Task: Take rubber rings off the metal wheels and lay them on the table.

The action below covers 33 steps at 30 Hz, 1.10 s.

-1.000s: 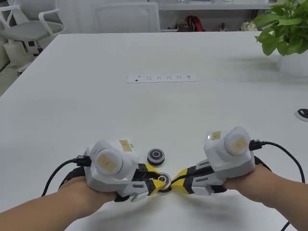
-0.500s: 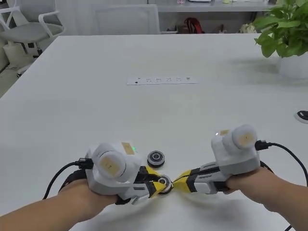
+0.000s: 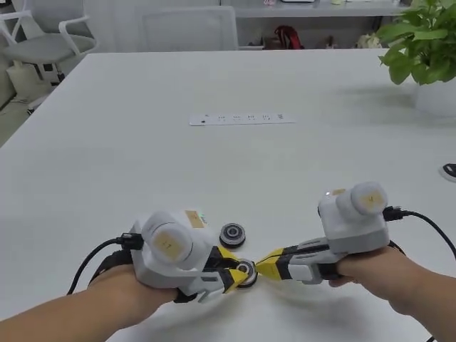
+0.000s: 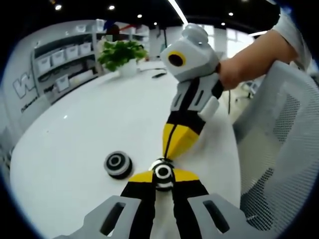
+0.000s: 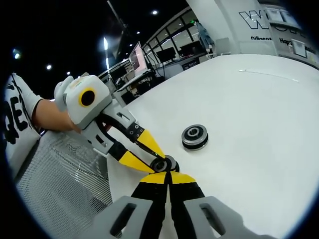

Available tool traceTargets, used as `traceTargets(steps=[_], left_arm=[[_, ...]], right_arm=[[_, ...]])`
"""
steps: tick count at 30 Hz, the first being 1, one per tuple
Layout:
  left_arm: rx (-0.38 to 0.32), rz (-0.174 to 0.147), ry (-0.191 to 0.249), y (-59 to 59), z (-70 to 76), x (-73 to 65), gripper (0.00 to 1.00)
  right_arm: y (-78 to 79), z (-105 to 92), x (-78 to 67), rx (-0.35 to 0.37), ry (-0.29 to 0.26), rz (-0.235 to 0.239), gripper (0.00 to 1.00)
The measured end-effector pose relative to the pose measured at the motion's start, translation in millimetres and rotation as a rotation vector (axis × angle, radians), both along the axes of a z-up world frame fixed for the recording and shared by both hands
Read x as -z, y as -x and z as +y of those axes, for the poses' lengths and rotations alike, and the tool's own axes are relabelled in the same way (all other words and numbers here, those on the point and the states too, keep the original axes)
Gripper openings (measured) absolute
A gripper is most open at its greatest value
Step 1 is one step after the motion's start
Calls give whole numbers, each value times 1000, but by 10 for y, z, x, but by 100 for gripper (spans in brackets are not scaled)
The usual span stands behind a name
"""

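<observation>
A small metal wheel (image 3: 244, 271) with a black rubber ring is clamped in my left gripper (image 3: 239, 274), just above the table's near edge. In the left gripper view the yellow tips of the left gripper (image 4: 163, 175) are shut on either side of this wheel (image 4: 163, 172). My right gripper (image 3: 259, 268) comes from the right with its jaws together, its tips pinched at the wheel's black rim (image 5: 165, 163). In its own view the right gripper (image 5: 168, 174) meets the wheel tip to tip. A second ringed wheel (image 3: 232, 234) lies flat on the table just behind.
A white power strip (image 3: 242, 119) lies at mid-table. A potted plant (image 3: 420, 43) stands at the far right, and a small black object (image 3: 449, 171) sits at the right edge. Cables trail from both grippers. A mesh chair (image 4: 279, 149) is close behind the near edge.
The right gripper's body has shifted a little right and lower, its tips staying at the wheel. The left gripper still holds the wheel in about the same spot.
</observation>
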<state>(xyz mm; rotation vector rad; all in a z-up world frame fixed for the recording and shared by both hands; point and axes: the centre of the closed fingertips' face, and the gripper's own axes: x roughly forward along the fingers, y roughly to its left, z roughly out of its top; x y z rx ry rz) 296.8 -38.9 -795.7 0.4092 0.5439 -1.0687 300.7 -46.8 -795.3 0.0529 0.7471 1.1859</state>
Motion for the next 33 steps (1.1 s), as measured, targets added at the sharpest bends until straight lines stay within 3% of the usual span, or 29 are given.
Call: traceTargets(steps=[21,23,24,26,33], left_arm=[[-2,5,-17,10,3,-6,11],[-2,4,-17,11,0,-6,11],[-4,4,-16,10,0,-6,11],[-5,5,-12,7,1,-2,11],[-4,7,-10,5,1,1,12]], right_arm=[[74,102,-77,-42,-24,0,0],[98,144,-114,-57,-43,-2,0],[213,268,-253,-105,-131,32,0],[167,231,-227,-116,-65,-40,0],[161,143,-117,-113,-40,-66,0]])
